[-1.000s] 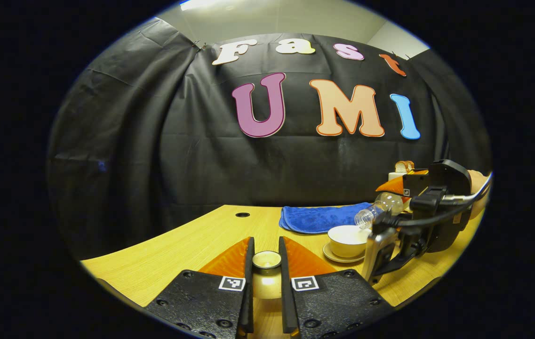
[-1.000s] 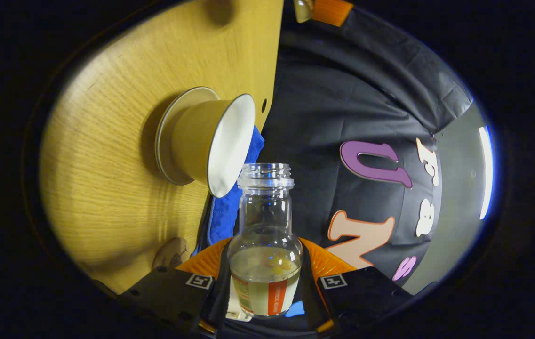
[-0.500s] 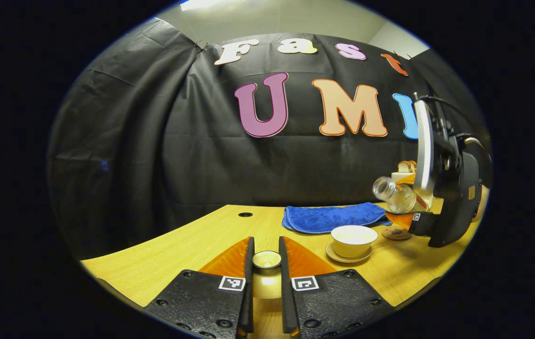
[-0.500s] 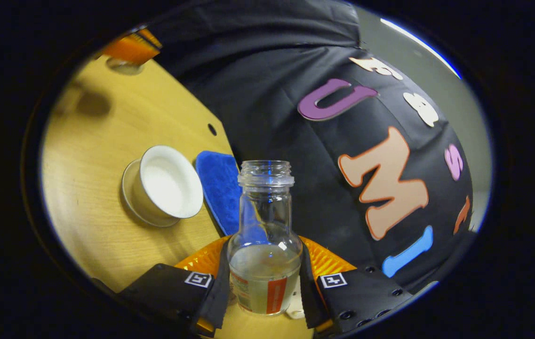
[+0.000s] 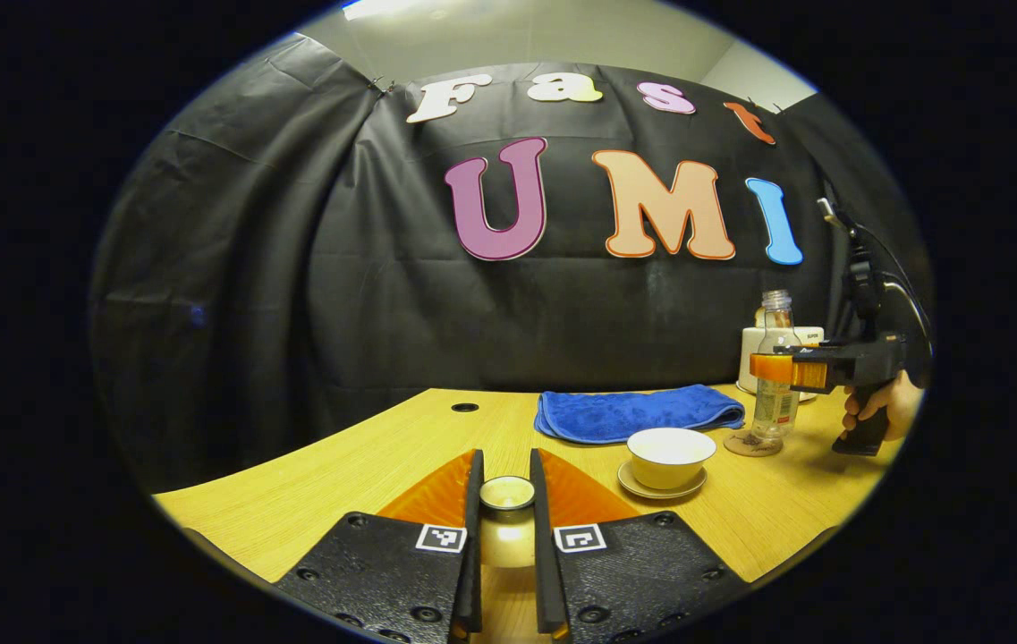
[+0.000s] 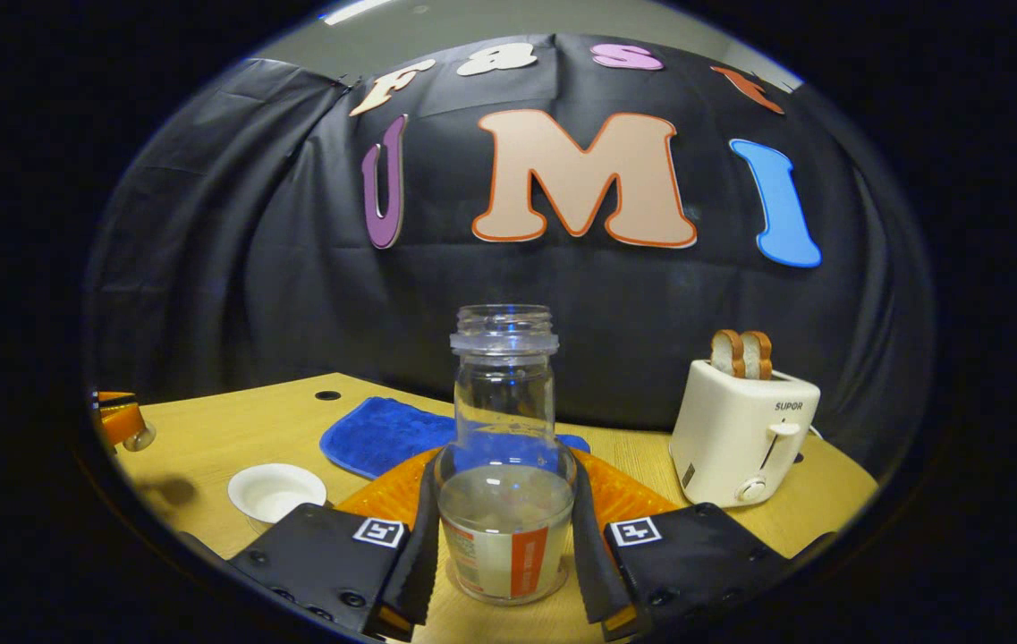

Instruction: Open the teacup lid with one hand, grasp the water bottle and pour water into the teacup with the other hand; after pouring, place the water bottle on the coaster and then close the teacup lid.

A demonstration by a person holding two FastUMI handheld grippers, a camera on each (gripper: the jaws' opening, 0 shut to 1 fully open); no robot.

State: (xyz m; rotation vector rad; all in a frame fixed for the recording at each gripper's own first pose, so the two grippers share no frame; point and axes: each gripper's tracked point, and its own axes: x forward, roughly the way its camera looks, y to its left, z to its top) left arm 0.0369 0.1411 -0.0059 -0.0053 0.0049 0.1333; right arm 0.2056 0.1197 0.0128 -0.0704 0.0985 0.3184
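Right tool (image 6: 503, 546) clamped on clear glass water bottle (image 6: 504, 465); left tool (image 5: 505, 510) clamped on round teacup lid (image 5: 506, 493).

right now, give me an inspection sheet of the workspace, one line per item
surface: wooden table, one round hole near the back.
job's things: water bottle upright, part full, uncapped, on or just over the coaster; teacup open on its saucer; teacup lid held off the cup.
clutter: blue towel; toaster with bread.
grippers: left gripper shut on the lid; right gripper shut on the bottle, a hand on its grip.
cables: cable looping off the right gripper.
surroundings: black cloth wall.
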